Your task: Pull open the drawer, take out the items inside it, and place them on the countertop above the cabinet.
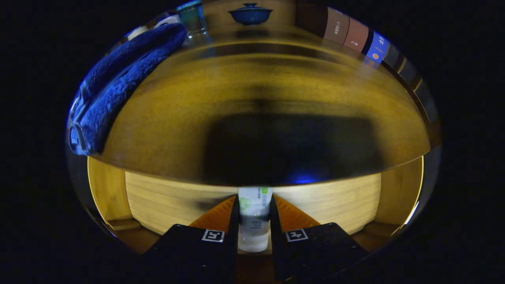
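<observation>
Shot from a fisheye camera mounted on the gripper [254,221], facing forward along its two fingers [221,221], seen close at the bottom with a white tube [254,215] between them. Positioned low, just below the front edge of the wooden tabletop [256,90], looking into the pale drawer [165,201] underneath and up across the top surface. Very near the cabinet front; farther back, a blue towel [118,83], a blue lidded bowl [250,14] and a row of books [355,35]
</observation>
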Demonstrator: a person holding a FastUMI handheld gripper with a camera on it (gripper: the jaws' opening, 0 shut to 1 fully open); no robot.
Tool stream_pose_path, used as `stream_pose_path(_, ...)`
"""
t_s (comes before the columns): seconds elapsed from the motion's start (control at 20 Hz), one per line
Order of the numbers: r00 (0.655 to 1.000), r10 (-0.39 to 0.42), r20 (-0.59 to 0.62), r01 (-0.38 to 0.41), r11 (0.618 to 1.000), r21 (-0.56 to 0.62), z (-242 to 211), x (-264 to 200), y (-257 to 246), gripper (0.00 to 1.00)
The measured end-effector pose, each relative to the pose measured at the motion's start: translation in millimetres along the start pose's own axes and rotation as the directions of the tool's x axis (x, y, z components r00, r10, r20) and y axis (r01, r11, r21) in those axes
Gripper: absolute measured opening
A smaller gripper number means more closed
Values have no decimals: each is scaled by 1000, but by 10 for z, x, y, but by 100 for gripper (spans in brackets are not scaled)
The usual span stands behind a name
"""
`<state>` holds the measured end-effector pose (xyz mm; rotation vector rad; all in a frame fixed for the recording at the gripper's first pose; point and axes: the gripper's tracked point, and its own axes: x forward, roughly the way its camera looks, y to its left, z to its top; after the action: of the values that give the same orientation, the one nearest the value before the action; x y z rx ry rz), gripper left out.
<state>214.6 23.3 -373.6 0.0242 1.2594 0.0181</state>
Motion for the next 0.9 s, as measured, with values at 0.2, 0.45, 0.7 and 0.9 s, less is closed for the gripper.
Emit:
stream_pose_path(0.2,998,41,36,-41,999,-4,-87,-209,75,41)
stream_pose_path(0.45,991,67,119,-66,998,-10,-121,-688,57,41)
stream_pose_path(0.7,977,76,200,-74,997,-19,-59,-1173,-15,41)
stream_pose_path(0.9,966,86,245,-82,996,-25,180,-1476,-6,40)
